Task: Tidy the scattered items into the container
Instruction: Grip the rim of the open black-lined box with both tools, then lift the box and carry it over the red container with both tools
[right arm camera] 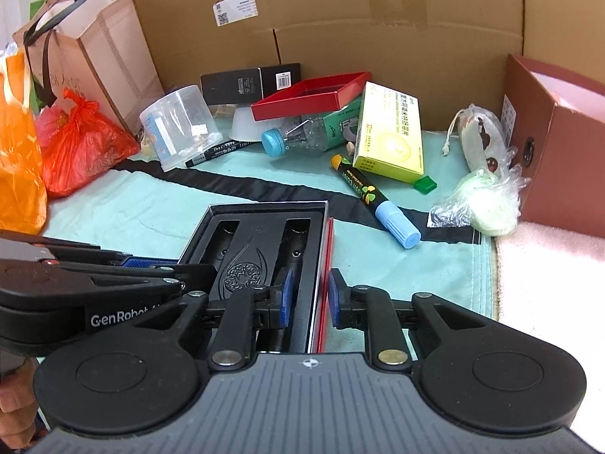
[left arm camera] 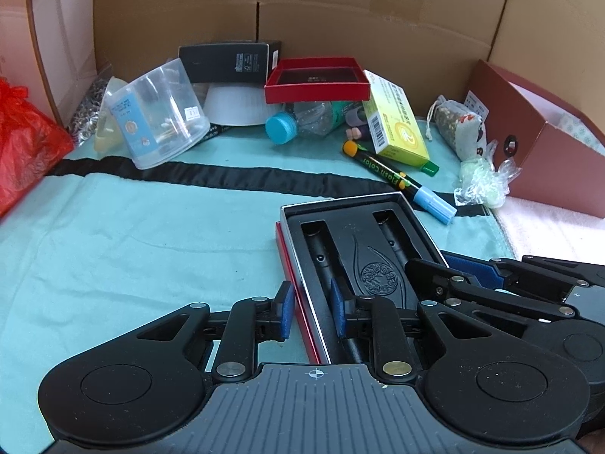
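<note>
1. The black tray with two moulded slots and a red outer edge (left arm camera: 359, 242) lies on the teal cloth with a black stripe (left arm camera: 132, 234) that covers the table, near the cameras and in the middle of the scene.
2. The left gripper (left arm camera: 312, 308) straddles the tray's left wall: one blue-padded finger is outside the red edge, the other inside the tray. The pads sit just beside the wall; a firm clamp cannot be confirmed.
3. The right gripper (right arm camera: 310, 297) stands the same way on the tray's right wall, fingers narrowly apart on either side of it.
4. Beyond the tray lies a black marker with a light-blue cap (left arm camera: 401, 181), and just behind it a yellow-green carton (left arm camera: 397, 121).
5. Far in the middle, an open red shallow box (left arm camera: 317, 79) rests over a clear plastic bottle with a blue cap (left arm camera: 302, 123) and a white bowl turned upside down (left arm camera: 234, 108); a clear cylindrical tub (left arm camera: 159, 113) lies tilted to the left.
6. At far right a maroon cardboard box (left arm camera: 529, 128) stands open, with a patterned drawstring pouch (left arm camera: 457, 128) and crumpled clear wrap (left arm camera: 480, 181) before it.
7. Only the right wrist view shows a tan paper bag with dark handles (right arm camera: 102, 49) and an orange plastic bag (right arm camera: 19, 159); both views show the red plastic bag (right arm camera: 79, 143).
</note>
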Demonstrator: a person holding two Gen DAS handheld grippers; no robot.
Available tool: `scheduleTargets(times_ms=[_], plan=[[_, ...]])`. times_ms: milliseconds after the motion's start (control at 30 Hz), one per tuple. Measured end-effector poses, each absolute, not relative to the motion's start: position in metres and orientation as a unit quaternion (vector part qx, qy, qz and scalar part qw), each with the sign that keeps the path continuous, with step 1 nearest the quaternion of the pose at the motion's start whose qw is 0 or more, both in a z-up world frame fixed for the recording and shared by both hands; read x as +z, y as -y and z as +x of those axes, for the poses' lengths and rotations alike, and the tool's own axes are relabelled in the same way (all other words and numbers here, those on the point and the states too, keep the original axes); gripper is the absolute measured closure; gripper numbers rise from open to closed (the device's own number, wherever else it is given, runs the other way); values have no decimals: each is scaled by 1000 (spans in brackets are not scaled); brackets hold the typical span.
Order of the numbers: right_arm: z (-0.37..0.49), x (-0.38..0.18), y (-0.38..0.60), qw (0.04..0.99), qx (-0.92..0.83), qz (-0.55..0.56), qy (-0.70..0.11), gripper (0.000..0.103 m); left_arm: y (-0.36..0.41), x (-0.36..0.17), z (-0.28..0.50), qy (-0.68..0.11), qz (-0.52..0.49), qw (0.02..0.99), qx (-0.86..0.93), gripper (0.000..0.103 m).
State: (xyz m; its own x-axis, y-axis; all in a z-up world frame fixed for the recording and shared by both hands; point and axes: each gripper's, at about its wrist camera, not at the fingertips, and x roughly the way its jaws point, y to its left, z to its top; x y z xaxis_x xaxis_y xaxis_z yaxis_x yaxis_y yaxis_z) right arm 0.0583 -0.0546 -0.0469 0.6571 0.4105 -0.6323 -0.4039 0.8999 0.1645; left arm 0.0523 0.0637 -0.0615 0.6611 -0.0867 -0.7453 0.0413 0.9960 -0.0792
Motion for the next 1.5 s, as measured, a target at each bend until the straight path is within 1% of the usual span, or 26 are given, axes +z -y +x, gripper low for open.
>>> scheduleTargets(times_ms=[100, 133, 233, 533, 800, 1067, 1100, 1133, 1233, 1367, 1500], plan=[[54, -47, 57, 912, 221, 8, -345, 83, -61, -60, 49, -412, -22, 910, -35, 81], [51, -47, 57, 913, 219, 6, -344, 83, -59, -60, 47, -412, -20, 910, -36, 85], [44, -46, 61, 916, 213, 4, -339, 84, -55, -59, 42, -413, -17, 910, -39, 89], [22, -38, 82, 928, 195, 8, -319, 84, -34, -46, 25, -404, -7, 913, -55, 89], [14, -17, 110, 946, 168, 21, -277, 84, -3, -16, 26, -367, 8, 927, -78, 89], [24, 11, 146, 963, 129, 36, -233, 84, 42, 23, 41, -316, 32, 942, -107, 89], [26, 14, 150, 965, 124, 38, -229, 85, 47, 27, 44, -310, 33, 944, -110, 89], [29, 17, 154, 966, 120, 40, -224, 88, 52, 32, 47, -306, 34, 945, -114, 89], [37, 26, 166, 971, 101, 43, -211, 88, 68, 44, 56, -293, 38, 947, -127, 89], [49, 32, 179, 975, 79, 44, -202, 88, 90, 50, 70, -286, 50, 947, -134, 89], [57, 39, 196, 978, 68, 49, -192, 88, 100, 60, 83, -281, 37, 947, -151, 89]])
